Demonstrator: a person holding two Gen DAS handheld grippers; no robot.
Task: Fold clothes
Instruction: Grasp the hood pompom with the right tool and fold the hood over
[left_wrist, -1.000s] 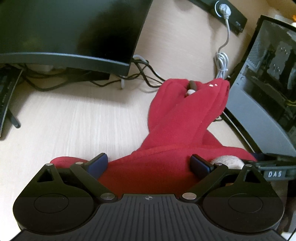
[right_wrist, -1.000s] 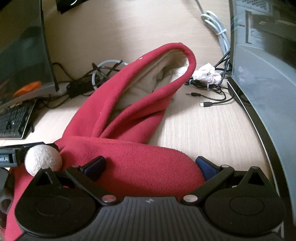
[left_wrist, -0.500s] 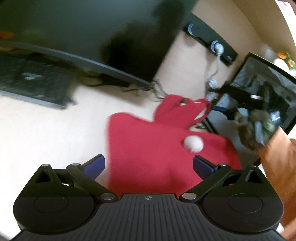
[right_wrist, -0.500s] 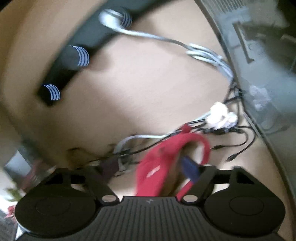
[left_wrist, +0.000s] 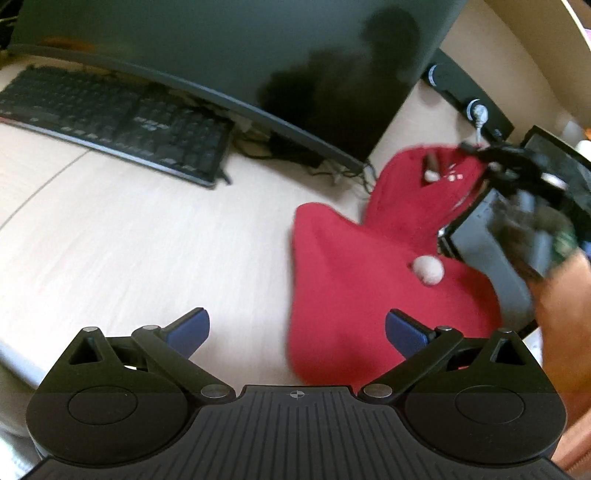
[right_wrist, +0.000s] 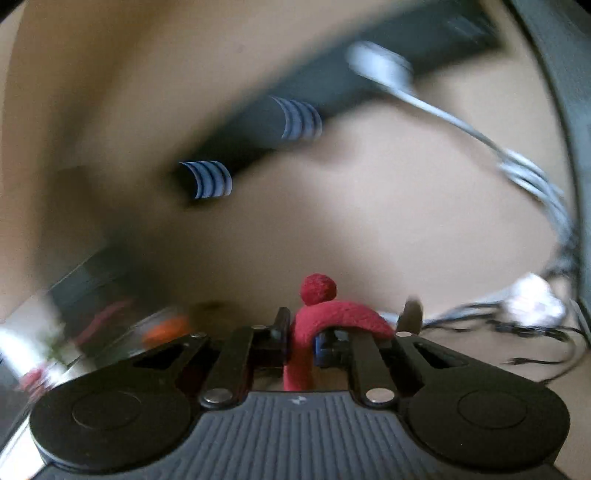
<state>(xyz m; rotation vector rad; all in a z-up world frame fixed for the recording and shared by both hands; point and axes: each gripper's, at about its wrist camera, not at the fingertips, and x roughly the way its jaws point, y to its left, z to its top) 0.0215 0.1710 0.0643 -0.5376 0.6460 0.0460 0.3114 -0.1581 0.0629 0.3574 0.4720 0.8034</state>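
Tongs on the right (right_wrist: 301, 338) pinch the red garment (right_wrist: 299, 354); left tongs (left_wrist: 295, 326) gape wide, holding nothing.

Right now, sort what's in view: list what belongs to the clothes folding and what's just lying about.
Belongs to the job:
- red fleece garment, spread on the desk
- its white pompom
- right gripper, fingers shut on a red fleece strip
- left gripper, fingers open and empty

Just lying about:
- keyboard
- monitor
- cables
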